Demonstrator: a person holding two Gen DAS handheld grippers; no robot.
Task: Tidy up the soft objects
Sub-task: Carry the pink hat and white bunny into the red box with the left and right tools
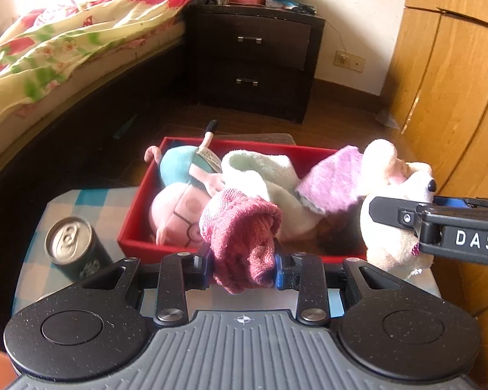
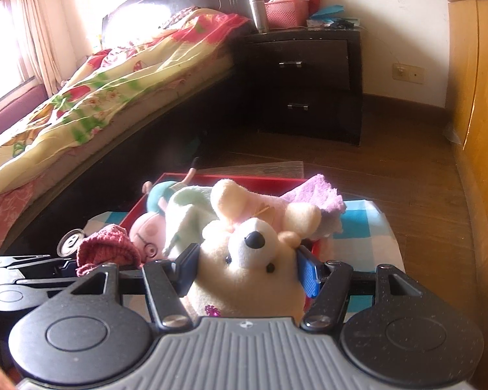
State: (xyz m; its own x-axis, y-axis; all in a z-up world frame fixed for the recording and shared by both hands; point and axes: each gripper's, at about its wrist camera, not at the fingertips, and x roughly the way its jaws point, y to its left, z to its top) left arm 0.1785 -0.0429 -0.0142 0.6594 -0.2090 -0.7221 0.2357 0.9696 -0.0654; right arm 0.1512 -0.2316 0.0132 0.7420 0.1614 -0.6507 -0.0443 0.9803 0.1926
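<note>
Plush dog (image 2: 250,260) cream, black nose, in right fingers, knit cloth (image 1: 240,227) pink, in left fingers

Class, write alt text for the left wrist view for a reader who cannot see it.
The left gripper clamps a pink knitted item over the near edge of a red box holding a pig plush and towels; the right gripper holds a cream plush dog; a can stands left.
</note>
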